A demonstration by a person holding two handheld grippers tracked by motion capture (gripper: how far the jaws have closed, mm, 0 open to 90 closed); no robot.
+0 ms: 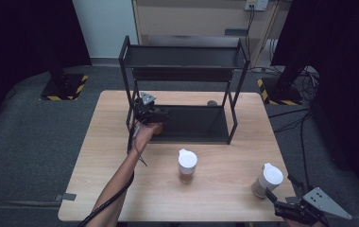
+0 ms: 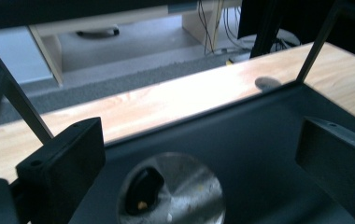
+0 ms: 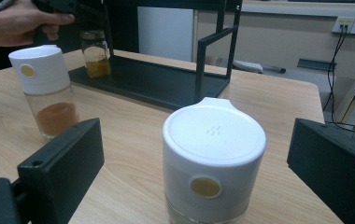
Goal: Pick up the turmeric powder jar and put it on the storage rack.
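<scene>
Flanking rack (image 1: 234,111): two white-capped jars (image 1: 187,165) w/ spice, table (image 1: 225,189) front.

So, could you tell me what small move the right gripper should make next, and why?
Probably ease the right gripper forward and close on the white-capped glass spice jar. Its jaws stand open on either side of that jar, not touching it. The left gripper hangs open above the silver-lidded jar standing on the black metal rack's lower shelf.

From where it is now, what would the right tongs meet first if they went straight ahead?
Most likely the white-lidded jar, standing just ahead between the open right tongs; depth is hard to judge.
</scene>
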